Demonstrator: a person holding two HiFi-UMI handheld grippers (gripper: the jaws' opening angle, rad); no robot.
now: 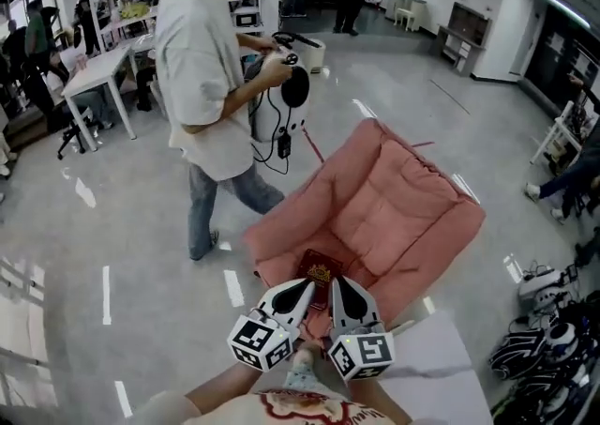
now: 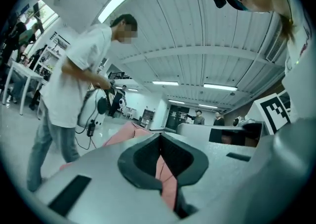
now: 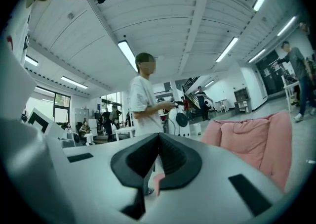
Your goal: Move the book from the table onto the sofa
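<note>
The pink sofa (image 1: 394, 207) is seen spread open on the floor, and the dark red book (image 1: 318, 272) is found lying on its seat cushion, close to the front edge nearest the grippers. The placing is therefore judged to be done, with only the retreat left. The left gripper (image 1: 307, 284) and the right gripper (image 1: 338, 280) are held side by side, just short of that front edge, their tips just beside the book. Both pairs of fingers are pressed together with nothing pinched; in the left gripper view only a strip of pink cushion is seen beyond the pads (image 2: 174, 157), and in the right gripper view the pads (image 3: 170, 157) are likewise met.

The retreat is best made level and straight back, so that the book is not nudged off the soft, sloping cushion, where a slide towards the edge is thought possible.

The floor (image 1: 112, 226) is glossy grey with white marks. A standing person (image 1: 202, 67) with a white corded device is seen near the sofa's far left side. A corner of a white table (image 1: 441, 348) is seen beside the sofa's near right edge, with no book on it.
</note>
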